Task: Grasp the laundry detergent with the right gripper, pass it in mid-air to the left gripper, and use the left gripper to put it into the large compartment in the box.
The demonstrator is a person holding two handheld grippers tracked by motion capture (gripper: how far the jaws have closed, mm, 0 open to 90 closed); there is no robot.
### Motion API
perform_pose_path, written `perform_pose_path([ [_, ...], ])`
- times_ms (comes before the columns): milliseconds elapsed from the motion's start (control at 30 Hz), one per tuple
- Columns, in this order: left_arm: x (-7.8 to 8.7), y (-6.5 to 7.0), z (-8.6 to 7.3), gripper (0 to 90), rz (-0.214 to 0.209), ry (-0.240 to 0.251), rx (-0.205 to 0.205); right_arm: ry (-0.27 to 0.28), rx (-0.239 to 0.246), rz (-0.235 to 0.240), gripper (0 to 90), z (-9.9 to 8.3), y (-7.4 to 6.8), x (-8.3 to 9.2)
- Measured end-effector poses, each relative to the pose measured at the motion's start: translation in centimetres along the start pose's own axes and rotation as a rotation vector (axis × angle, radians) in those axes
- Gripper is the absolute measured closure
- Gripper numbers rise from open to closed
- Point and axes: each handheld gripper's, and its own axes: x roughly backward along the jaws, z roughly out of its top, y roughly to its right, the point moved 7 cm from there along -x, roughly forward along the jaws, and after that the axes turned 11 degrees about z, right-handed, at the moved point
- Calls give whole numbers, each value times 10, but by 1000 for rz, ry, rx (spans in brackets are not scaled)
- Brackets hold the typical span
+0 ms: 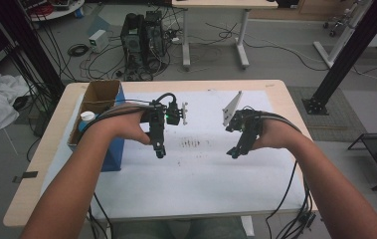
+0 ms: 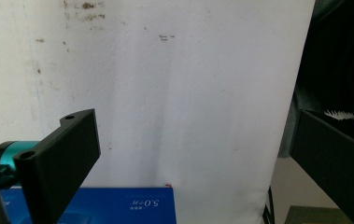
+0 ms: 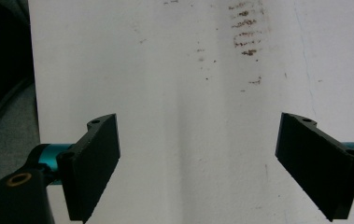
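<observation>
The white sheet (image 1: 201,169) lies flat on the tabletop, spread beneath your left fingers (image 2: 62,158) and your right fingers (image 3: 95,158), both pairs held wide apart with nothing between them. A patch of brown smudges (image 3: 244,32) marks it ahead of your right fingers. The blue box (image 2: 118,205), open-topped and upright with brown card inside, stands on the sheet just beside your left fingers.

Bare forearms, no sleeves; black grippers, flat black jaws, teal fittings, black trailing cables, grey three-cornered plates.
</observation>
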Motion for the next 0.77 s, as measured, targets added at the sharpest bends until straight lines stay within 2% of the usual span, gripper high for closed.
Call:
perform_pose_path([
  [300, -1, -1, -4, 18, -1, -15, 4, 2, 0, -3, 130, 1, 1, -2],
  [767, 1, 1, -4, 18, -5, -11, 1, -11, -9, -14, 130, -3, 0, 0],
])
